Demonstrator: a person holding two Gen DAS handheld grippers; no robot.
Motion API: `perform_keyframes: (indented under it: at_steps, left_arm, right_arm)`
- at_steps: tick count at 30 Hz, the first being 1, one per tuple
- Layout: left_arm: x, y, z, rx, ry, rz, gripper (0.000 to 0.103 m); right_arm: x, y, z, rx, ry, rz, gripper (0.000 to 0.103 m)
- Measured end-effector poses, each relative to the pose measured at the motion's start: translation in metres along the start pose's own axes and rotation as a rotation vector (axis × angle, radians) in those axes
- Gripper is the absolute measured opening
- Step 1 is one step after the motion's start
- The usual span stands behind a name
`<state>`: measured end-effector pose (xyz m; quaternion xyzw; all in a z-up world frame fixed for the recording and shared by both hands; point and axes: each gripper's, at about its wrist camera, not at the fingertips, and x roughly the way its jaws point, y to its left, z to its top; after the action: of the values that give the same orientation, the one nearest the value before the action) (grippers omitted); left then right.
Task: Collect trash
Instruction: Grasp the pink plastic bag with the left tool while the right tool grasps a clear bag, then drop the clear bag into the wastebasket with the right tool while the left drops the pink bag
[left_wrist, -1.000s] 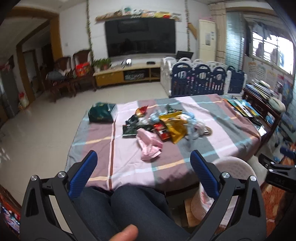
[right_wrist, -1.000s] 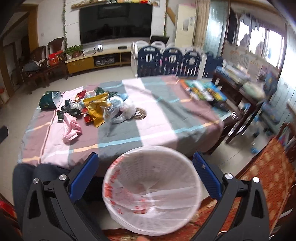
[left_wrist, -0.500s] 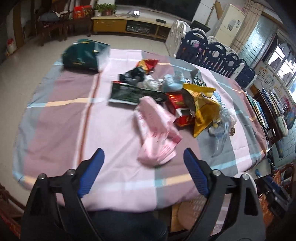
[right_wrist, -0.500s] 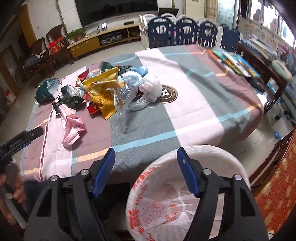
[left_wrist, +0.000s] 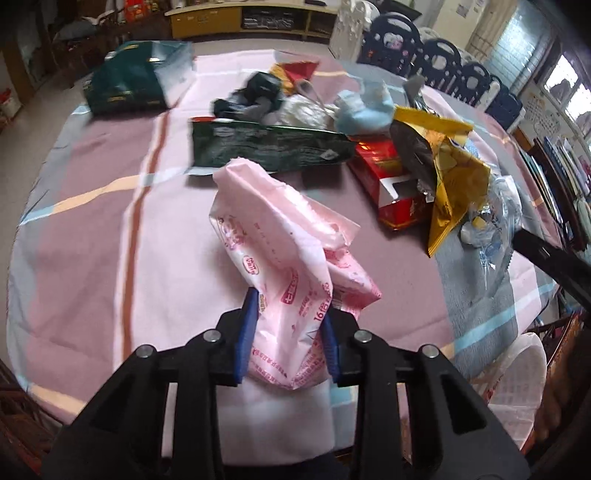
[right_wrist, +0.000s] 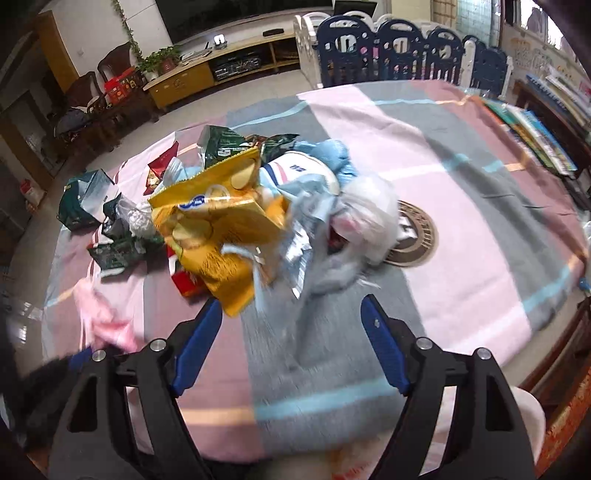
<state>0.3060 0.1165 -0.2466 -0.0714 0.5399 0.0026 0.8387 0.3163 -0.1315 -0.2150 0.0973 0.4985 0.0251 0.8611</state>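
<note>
A pink plastic wrapper (left_wrist: 280, 251) lies on the striped tablecloth (left_wrist: 92, 240), nearest me. My left gripper (left_wrist: 288, 325) has its jaws closing, and both blue pads press on the wrapper's near end. Behind it is a heap of trash: a dark green packet (left_wrist: 266, 147), a red carton (left_wrist: 391, 184) and a yellow crisp bag (right_wrist: 221, 229). A clear plastic bag (right_wrist: 354, 229) lies beside the yellow one. My right gripper (right_wrist: 291, 306) points down at the heap's near edge. Its jaws are opening and the pads touch nothing.
A white basket with a liner (left_wrist: 517, 369) stands below the table's near right edge. A dark green bag (left_wrist: 133, 81) sits at the far left of the cloth, a round coaster (right_wrist: 417, 236) right of the heap, books (right_wrist: 535, 136) along the right side.
Both grippers came down and forward over the table. The left closed around the pink wrapper's near end. The right left the basket and now hangs over the heap.
</note>
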Motion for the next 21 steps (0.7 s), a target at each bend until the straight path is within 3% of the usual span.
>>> perform_keyframes:
  at_steps: [3, 4, 5, 9, 16, 21]
  left_arm:
    - [-0.024, 0.021, -0.014, -0.053, -0.034, 0.019, 0.032]
    - [-0.030, 0.025, -0.017, -0.067, -0.043, 0.026, 0.032]
    - [-0.037, 0.029, -0.021, -0.079, -0.054, 0.036, 0.032]
    - [-0.059, 0.038, -0.032, -0.086, -0.117, 0.076, 0.031]
    - [-0.095, 0.041, -0.046, -0.070, -0.204, 0.123, 0.031]
    - [-0.122, 0.051, -0.062, -0.059, -0.268, 0.121, 0.031]
  right_arm:
    - [0.016, 0.000, 0.012, 0.023, -0.013, -0.001, 0.073]
    - [0.017, 0.001, 0.013, 0.011, -0.018, -0.014, 0.065]
    - [0.020, 0.005, 0.013, -0.021, -0.012, -0.033, 0.044]
    - [0.010, 0.011, 0.003, -0.087, -0.020, -0.060, 0.023]
    - [-0.060, 0.024, -0.029, -0.150, -0.152, -0.075, 0.022]
    - [-0.081, 0.030, -0.035, -0.149, -0.219, -0.162, 0.022]
